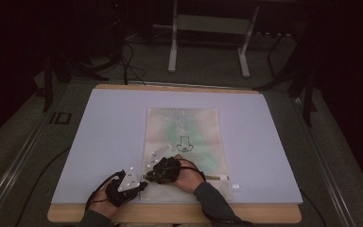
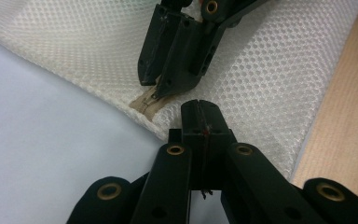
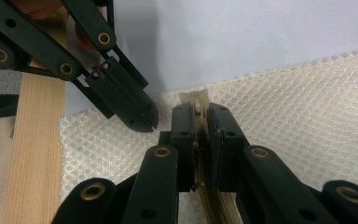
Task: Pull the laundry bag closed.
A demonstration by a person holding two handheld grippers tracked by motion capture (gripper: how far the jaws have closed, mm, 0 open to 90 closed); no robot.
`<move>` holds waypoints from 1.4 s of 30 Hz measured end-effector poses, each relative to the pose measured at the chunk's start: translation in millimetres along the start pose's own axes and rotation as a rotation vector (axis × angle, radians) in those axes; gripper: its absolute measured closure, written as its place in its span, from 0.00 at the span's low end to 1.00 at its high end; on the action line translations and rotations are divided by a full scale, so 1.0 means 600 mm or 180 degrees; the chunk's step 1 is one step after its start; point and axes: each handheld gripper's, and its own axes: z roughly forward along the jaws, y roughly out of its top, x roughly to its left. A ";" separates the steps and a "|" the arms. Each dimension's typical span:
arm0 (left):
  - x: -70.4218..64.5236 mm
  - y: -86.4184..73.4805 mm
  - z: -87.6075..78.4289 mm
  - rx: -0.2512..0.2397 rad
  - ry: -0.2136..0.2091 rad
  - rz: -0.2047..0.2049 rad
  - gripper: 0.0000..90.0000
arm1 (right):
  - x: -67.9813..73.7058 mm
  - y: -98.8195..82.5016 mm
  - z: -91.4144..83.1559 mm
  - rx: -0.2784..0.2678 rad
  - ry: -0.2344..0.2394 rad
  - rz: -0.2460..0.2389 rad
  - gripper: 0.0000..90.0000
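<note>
Here the tabletop point(image 1: 113, 137) is the largest thing, a pale blue-grey sheet over a wooden board whose edge runs along the near side. On it, a little right of centre and reaching to the near edge, lies a flat mesh bag point(image 1: 184, 127), off-white with a green print and a small dark drawing showing through. Its zipper point(image 1: 217, 178) runs across the near end, parallel to the tabletop's front edge.

Both hands come in from the bottom of the high view and meet at the bag's near left corner. The right gripper point(image 1: 147, 176) lies over the bag and points left along the zipper line. In the right gripper view its fingers point(image 3: 184, 123) are together, clamped on the beige zipper tape point(image 3: 196, 100), which runs up between them. The left gripper view shows the same grip from the other side, at the tape's end point(image 2: 145, 101) on the bag's edge.

The left gripper point(image 1: 144, 185) sits just left of the bag's corner, near the right one but apart from it. Its fingers point(image 2: 191, 119) are pressed together, their tips down on the white mesh point(image 2: 261, 93) just beside the tape end; whether any mesh is pinched between them I cannot tell.
</note>
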 end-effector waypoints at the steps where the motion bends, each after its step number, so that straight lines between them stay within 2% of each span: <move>1: -0.001 0.000 0.000 -0.0007 0.0013 -0.0005 1.00 | 0.000 0.000 -0.001 0.0007 -0.0001 -0.0003 0.91; 8: -0.002 0.000 0.001 0.0002 0.0032 -0.0023 1.00 | -0.002 -0.011 -0.011 0.0000 0.0021 -0.0048 0.91; 12: -0.004 0.002 0.000 0.0026 0.0057 0.0011 1.00 | -0.001 -0.011 -0.010 0.0017 0.0012 -0.0066 0.91; 14: -0.006 0.005 0.000 0.0054 0.0089 0.0066 1.00 | -0.002 -0.012 -0.009 -0.0005 0.0023 -0.0044 0.91; 19: -0.023 0.012 0.002 0.0149 0.0302 0.0425 0.99 | -0.004 -0.014 -0.006 -0.0038 0.0041 -0.0044 0.91; 21: -0.021 0.013 0.002 0.0146 0.0290 0.0422 0.99 | -0.004 -0.013 -0.006 -0.0035 0.0044 -0.0046 0.91; 23: -0.017 0.011 0.001 0.0103 0.0266 0.0362 0.99 | -0.004 -0.014 -0.006 -0.0039 0.0040 -0.0053 0.91; 28: -0.016 0.011 0.004 0.0115 0.0387 0.0459 0.99 | -0.003 -0.015 -0.006 -0.0050 0.0030 -0.0059 0.91; 30: -0.015 0.010 0.006 0.0082 0.0397 0.0386 0.99 | -0.002 -0.015 -0.006 -0.0053 0.0022 -0.0062 0.91; 34: -0.008 0.007 0.005 0.0038 0.0335 0.0275 0.99 | -0.002 -0.015 -0.006 -0.0064 0.0020 -0.0063 0.91; 36: -0.004 0.006 0.005 0.0015 0.0300 0.0166 0.99 | -0.001 -0.015 -0.006 -0.0064 0.0020 -0.0055 0.91; 38: -0.002 0.007 0.005 0.0034 0.0286 0.0089 1.00 | -0.001 -0.015 -0.006 -0.0056 0.0016 -0.0076 0.91; 41: -0.004 0.008 0.005 0.0064 0.0323 0.0066 1.00 | 0.000 -0.015 -0.006 -0.0050 -0.0005 -0.0098 0.91; 42: -0.003 0.009 0.006 0.0070 0.0329 0.0021 1.00 | 0.001 -0.014 -0.007 -0.0045 -0.0007 -0.0116 0.91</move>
